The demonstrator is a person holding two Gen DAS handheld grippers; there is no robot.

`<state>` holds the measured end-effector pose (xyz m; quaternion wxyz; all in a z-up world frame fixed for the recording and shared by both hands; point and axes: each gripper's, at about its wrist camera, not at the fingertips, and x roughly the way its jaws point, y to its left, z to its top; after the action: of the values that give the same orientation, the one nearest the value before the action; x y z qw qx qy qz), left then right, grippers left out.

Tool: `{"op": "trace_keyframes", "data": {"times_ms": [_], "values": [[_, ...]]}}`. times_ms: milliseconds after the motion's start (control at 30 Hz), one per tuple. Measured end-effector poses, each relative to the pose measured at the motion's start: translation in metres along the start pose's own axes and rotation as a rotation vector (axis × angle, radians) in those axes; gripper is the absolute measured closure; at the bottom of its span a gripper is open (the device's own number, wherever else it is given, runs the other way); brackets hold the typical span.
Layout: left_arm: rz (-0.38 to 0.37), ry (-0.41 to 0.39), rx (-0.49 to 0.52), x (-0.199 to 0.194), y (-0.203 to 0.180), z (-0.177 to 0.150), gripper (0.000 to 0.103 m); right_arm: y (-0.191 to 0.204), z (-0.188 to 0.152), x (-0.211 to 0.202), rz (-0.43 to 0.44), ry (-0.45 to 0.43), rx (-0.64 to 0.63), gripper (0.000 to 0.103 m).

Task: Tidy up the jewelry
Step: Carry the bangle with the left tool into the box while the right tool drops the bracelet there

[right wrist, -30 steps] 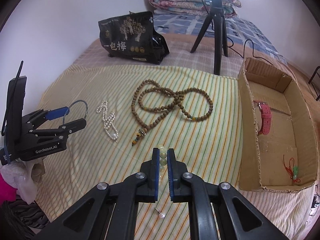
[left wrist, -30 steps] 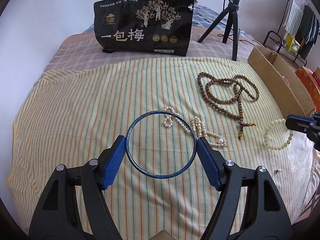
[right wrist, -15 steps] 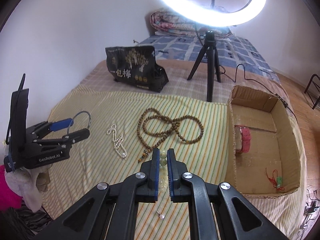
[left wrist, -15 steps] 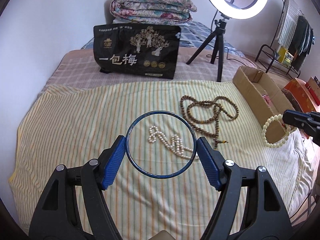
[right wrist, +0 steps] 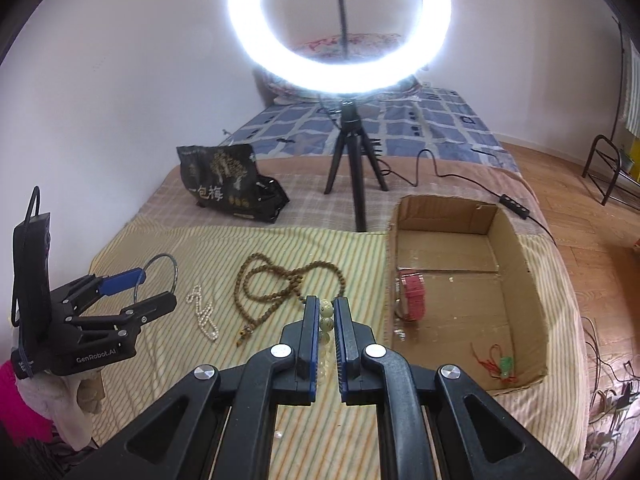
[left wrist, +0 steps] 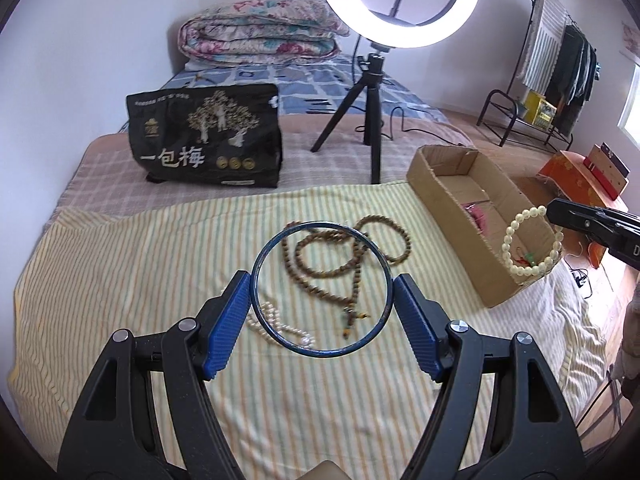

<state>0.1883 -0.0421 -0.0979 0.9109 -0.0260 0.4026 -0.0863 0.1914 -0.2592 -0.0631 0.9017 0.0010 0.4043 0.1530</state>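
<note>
Blue bangle [left wrist: 320,289], clamped between the left gripper [left wrist: 320,312] fingers, now hangs higher over the wooden beads [left wrist: 344,256] than a second ago, likely bound for the cardboard box [left wrist: 448,216] at right; the far black bag [left wrist: 204,136] reads 一包梅. From the right wrist, the right gripper [right wrist: 327,320], pinching the pale bead bracelet [right wrist: 326,316], has risen toward the box; the left gripper's body reads GenRobot.AI

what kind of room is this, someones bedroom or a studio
Most likely a bedroom used as a makeshift filming spot: the striped sheet covers a bed, a folded quilt sits at its head, a clothes rack stands by the wall, and a ring light on a tripod lights the jewelry.
</note>
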Motion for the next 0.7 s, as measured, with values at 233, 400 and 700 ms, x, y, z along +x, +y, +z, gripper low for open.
{"op": "trace_keyframes", "data": {"times_ms": [233, 400, 700], "values": [[-0.049, -0.017, 0.041, 0.006, -0.041, 0.012, 0.029, -0.03, 0.007, -0.007, -0.03, -0.027, 0.051, 0.098], [-0.086, -0.013, 0.081, 0.017, -0.075, 0.016, 0.029, -0.052, 0.013, -0.007, -0.051, -0.038, 0.08, 0.098], [-0.138, -0.002, 0.13, 0.038, -0.121, 0.019, 0.029, -0.091, 0.024, -0.002, -0.082, -0.057, 0.137, 0.098]]}}
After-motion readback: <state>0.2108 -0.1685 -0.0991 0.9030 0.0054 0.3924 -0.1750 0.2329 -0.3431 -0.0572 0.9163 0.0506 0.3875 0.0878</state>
